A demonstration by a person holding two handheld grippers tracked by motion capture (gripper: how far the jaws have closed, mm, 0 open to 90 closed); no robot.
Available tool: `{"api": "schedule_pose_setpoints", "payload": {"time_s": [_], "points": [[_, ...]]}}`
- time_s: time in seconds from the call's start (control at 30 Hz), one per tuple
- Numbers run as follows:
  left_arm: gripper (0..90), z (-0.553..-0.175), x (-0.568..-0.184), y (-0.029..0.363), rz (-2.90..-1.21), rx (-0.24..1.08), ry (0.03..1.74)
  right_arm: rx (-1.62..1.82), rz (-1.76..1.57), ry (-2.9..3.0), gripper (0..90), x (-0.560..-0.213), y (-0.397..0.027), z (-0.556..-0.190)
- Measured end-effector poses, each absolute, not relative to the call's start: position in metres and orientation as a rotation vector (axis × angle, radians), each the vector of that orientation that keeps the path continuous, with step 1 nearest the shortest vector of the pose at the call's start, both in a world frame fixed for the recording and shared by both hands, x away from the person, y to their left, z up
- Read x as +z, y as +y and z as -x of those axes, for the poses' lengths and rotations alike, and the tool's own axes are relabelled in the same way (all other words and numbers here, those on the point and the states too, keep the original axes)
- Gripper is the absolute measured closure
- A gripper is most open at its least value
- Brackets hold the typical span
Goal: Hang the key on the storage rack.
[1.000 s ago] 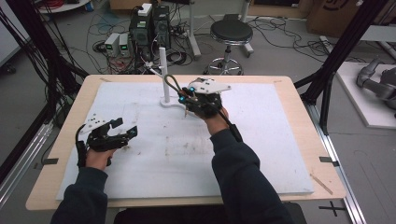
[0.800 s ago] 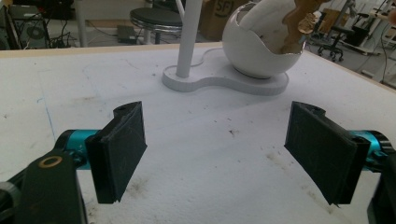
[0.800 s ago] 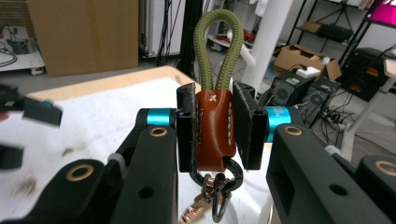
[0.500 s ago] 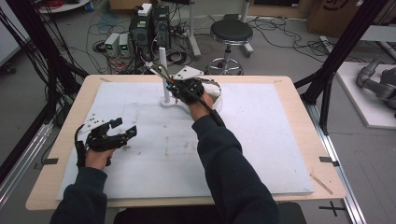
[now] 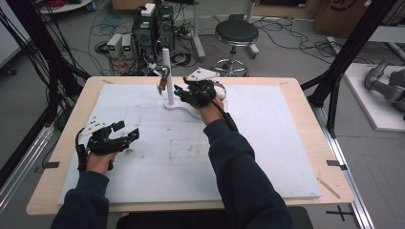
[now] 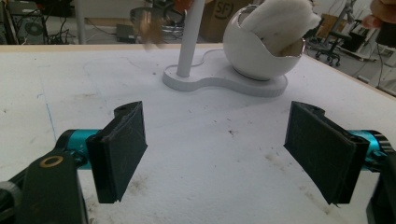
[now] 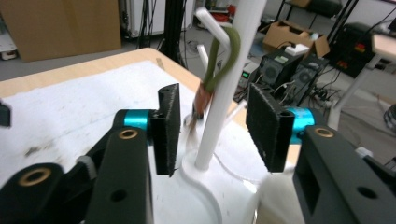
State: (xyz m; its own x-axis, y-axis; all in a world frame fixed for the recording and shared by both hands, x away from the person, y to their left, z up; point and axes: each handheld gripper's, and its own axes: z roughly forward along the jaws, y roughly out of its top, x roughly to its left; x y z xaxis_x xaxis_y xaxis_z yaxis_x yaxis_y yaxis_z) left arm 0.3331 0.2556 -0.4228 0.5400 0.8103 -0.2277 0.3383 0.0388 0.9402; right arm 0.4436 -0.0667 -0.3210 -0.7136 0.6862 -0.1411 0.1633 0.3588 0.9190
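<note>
Upper centre, our right gripper [image 5: 177,90], jaws just parted and empty, faces the olive loop [image 7: 223,56] hanging on the smooth white post [image 5: 167,76]. Our left gripper [image 6: 224,154] gapes, empty. The eggshell-shaped bowl [image 6: 254,53] holds fluffy wadding [image 6: 280,21].

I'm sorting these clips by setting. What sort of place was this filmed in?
Most likely a robotics lab: a padded work table framed by black rig struts, electronics boxes with tangled cables on the floor, and a stool.

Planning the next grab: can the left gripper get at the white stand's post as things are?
Probably yes: the left gripper is open, with bare table between it and the post; the right gripper is close by.
</note>
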Motion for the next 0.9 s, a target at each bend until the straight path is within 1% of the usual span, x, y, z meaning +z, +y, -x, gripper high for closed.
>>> {"api": "schedule_pose_setpoints", "payload": {"time_s": [0.03, 0.1, 0.13, 0.2, 0.23, 0.27, 0.3, 0.33, 0.37, 0.4, 0.43, 0.53, 0.8, 0.83, 0.9], "points": [[20.3, -0.333, -0.423, 0.256, -1.551, 0.480, 1.017, 1.349, -0.737, 2.111, 53.3, -0.323, -0.075, -0.441], [20.3, -0.333, -0.423, 0.256, -1.552, 0.479, 1.019, 1.348, -0.777, 2.160, 45.1, -0.327, -0.089, -0.441], [20.3, -0.333, -0.423, 0.256, -1.554, 0.473, 1.020, 1.348, -0.777, 2.160, 45.1, -0.327, -0.089, -0.441], [20.3, -0.334, -0.424, 0.255, -1.546, 0.450, 1.032, 1.380, -0.800, 2.174, 40.8, -0.333, -0.106, -0.438], [20.3, -0.334, -0.424, 0.254, -1.546, 0.447, 1.033, 1.348, -0.845, 2.208, 33.0, -0.338, -0.122, -0.436], [20.3, -0.334, -0.424, 0.253, -1.550, 0.446, 1.028, 1.344, -0.865, 2.205, 31.5, -0.341, -0.129, -0.435], [20.3, -0.335, -0.424, 0.252, -1.549, 0.442, 1.022, 1.344, -0.865, 2.205, 31.5, -0.341, -0.129, -0.435], [20.3, -0.335, -0.424, 0.251, -1.550, 0.441, 1.014, 1.361, -0.865, 2.200, 31.3, -0.345, -0.138, -0.432], [20.2, -0.335, -0.424, 0.247, -1.553, 0.446, 1.003, 1.347, -0.889, 2.200, 27.5, -0.349, -0.154, -0.427], [20.2, -0.335, -0.424, 0.247, -1.553, 0.446, 1.003, 1.347, -0.889, 2.200, 27.5, -0.349, -0.154, -0.427], [20.2, -0.336, -0.424, 0.246, -1.558, 0.445, 0.997, 1.359, -0.897, 2.180, 25.9, -0.354, -0.169, -0.419], [19.7, -0.336, -0.425, 0.242, -1.562, 0.437, 0.980, 1.345, -0.905, 2.159, 22.0, -0.360, -0.190, -0.406], [19.6, -0.339, -0.423, 0.233, -1.569, 0.448, 0.935, 1.317, -0.952, 2.114, 21.6, -0.387, -0.245, -0.371], [19.6, -0.338, -0.423, 0.232, -1.574, 0.451, 0.928, 1.317, -0.952, 2.114, 21.6, -0.387, -0.245, -0.371], [19.6, -0.338, -0.423, 0.231, -1.582, 0.459, 0.918, 1.288, -0.973, 2.106, 21.6, -0.397, -0.263, -0.359]]}}
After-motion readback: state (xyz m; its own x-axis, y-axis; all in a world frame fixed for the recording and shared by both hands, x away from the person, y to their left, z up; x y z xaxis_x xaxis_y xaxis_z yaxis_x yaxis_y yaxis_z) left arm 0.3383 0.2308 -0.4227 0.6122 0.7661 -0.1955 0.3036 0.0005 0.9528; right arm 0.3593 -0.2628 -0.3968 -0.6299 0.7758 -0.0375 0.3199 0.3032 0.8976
